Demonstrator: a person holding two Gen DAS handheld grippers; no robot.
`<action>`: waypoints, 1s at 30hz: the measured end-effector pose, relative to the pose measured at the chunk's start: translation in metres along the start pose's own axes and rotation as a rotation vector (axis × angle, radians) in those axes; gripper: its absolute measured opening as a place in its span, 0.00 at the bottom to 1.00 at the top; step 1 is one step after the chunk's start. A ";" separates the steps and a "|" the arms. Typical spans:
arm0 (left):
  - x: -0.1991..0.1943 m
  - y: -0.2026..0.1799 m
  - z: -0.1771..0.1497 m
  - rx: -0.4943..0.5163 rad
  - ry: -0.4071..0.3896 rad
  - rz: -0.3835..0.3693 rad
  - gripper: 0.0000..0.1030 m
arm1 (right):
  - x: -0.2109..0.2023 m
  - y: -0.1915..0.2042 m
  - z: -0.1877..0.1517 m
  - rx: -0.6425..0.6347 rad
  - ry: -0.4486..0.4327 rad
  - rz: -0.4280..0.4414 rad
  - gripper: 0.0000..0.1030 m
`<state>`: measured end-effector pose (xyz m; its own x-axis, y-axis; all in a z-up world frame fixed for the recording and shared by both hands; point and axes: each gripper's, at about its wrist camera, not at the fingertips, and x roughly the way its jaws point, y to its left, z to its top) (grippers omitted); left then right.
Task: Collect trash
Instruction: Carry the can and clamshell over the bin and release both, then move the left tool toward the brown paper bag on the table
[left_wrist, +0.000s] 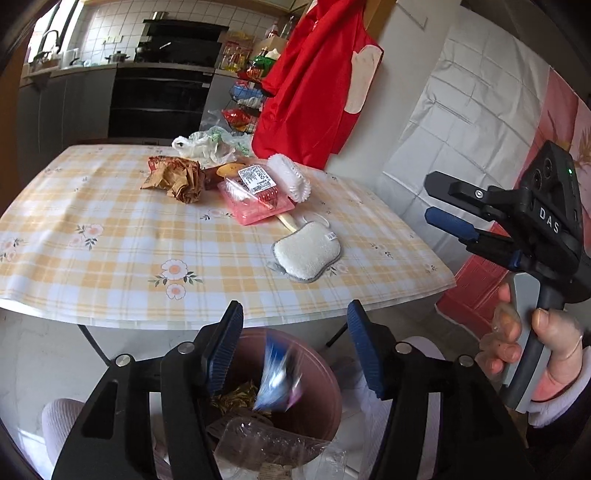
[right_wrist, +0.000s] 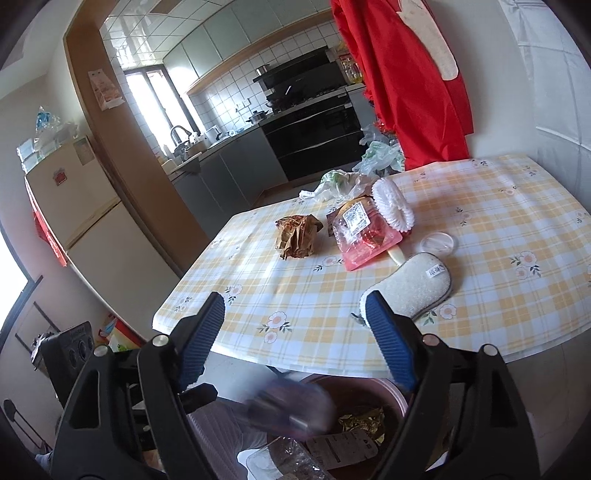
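Left wrist view looks past its own left gripper (left_wrist: 295, 347), whose blue ribbed pads stand apart with nothing pressed between them. Below that gap a blurred blue-and-white wrapper (left_wrist: 275, 384) hangs in mid-air over the round dusty-pink plastic trash bin (left_wrist: 325, 391), which sits on the floor under the near edge of the table and already holds yellowish scraps and a crumpled clear plastic tray (left_wrist: 258, 439).

On the yellow-and-white checked tablecloth with flower prints (left_wrist: 122, 258), from left to right, lie a crumpled brown paper bag (left_wrist: 177, 179), a pink plastic food tray with a printed white label (left_wrist: 255, 197), a white frilled foam fruit net (left_wrist: 290, 177) leaning against the tray, and a white oval scrubbing sponge with grey edging (left_wrist: 306, 254) near the right edge. A crumpled white-and-green plastic bag (left_wrist: 208, 146) lies at the far edge.

At far right a hand (left_wrist: 535, 343) grips the handle of the right gripper (left_wrist: 436, 201); in its own view its jaws are spread wide and empty above the bin.
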<state>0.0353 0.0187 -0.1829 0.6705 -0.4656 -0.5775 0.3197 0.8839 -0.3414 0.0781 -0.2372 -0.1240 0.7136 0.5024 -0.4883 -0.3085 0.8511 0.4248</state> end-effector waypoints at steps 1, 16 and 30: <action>-0.001 0.001 0.000 -0.003 -0.002 0.007 0.56 | 0.000 -0.001 0.000 0.004 0.000 -0.001 0.76; -0.011 0.017 0.005 -0.044 -0.034 0.075 0.62 | -0.002 -0.006 0.001 0.021 -0.003 -0.012 0.78; 0.000 0.034 0.003 -0.063 -0.014 0.105 0.76 | 0.005 -0.039 -0.001 0.070 0.014 -0.075 0.86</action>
<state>0.0477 0.0488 -0.1923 0.7076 -0.3700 -0.6019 0.2053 0.9228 -0.3259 0.0936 -0.2680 -0.1441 0.7240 0.4401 -0.5312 -0.2096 0.8740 0.4383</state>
